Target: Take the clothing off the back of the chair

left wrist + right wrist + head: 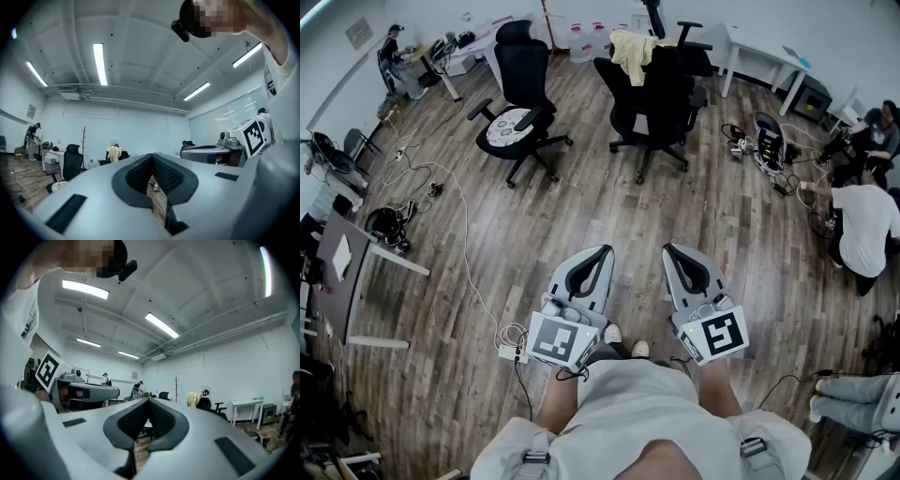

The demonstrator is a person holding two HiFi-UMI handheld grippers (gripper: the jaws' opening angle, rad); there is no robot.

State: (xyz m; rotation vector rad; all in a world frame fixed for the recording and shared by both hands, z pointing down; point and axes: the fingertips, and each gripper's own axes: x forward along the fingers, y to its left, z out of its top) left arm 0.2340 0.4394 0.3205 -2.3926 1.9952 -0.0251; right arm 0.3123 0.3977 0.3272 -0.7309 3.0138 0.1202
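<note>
A pale yellow garment (pixel 630 52) hangs over the back of a black office chair (pixel 656 103) at the far side of the room. It shows small and distant in the left gripper view (pixel 113 153) and in the right gripper view (pixel 192 399). My left gripper (pixel 598 251) and right gripper (pixel 672 249) are held side by side in front of my body, level, pointing toward the chair and well short of it. Both have their jaws shut with nothing between them. In its own view each gripper, left (pixel 152 155) and right (pixel 148 401), shows its dark pads meeting.
A second black chair (pixel 517 103) with a patterned seat stands left of the first. Cables and a power strip (pixel 508 352) run across the wood floor at left. A dark table (pixel 342 272) is at left, a white desk (pixel 764 47) at back right. A person (pixel 862 220) crouches at right.
</note>
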